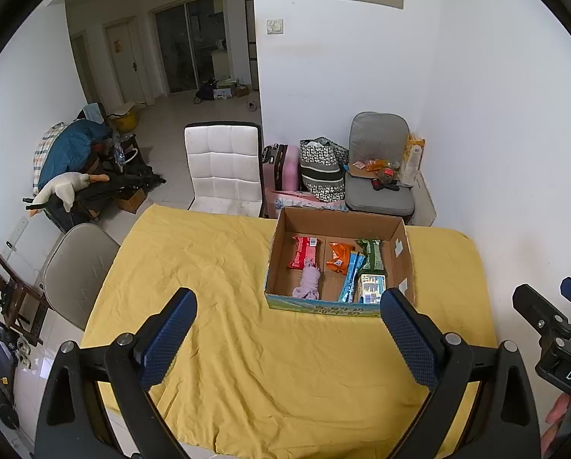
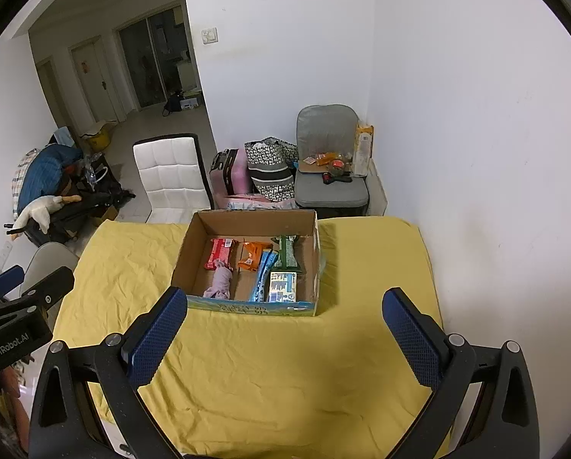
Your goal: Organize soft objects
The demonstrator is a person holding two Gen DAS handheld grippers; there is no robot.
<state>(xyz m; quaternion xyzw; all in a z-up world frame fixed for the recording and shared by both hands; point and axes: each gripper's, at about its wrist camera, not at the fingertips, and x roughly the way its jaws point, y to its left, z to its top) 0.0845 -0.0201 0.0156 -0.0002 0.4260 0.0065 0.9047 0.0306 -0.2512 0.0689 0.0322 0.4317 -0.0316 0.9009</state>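
Observation:
An open cardboard box [image 1: 400, 252] [image 2: 315, 252] stands on the yellow-covered table [image 1: 247, 344] [image 2: 285, 363]. In its left half lie a red packet [image 1: 304, 252] [image 2: 219, 253] and a rolled lilac cloth [image 1: 308, 282] [image 2: 220, 285]. In its right half lie an orange packet [image 1: 339, 257] [image 2: 252, 257], a blue packet [image 1: 351, 275] [image 2: 262, 275], a green packet [image 1: 371, 254] [image 2: 287, 252] and a white-blue pack [image 1: 370, 287] [image 2: 282, 287]. My left gripper [image 1: 287, 310] is open and empty, above the cloth in front of the box. My right gripper [image 2: 285, 308] is open and empty, just short of the box's front wall.
A white chair [image 1: 224, 168] [image 2: 172, 176] stands behind the table, a beige chair [image 1: 77, 267] at its left side. A grey seat [image 1: 379, 176] [image 2: 329, 168] with small items, a patterned bag [image 1: 320, 170] and a pink suitcase [image 1: 285, 168] stand by the wall.

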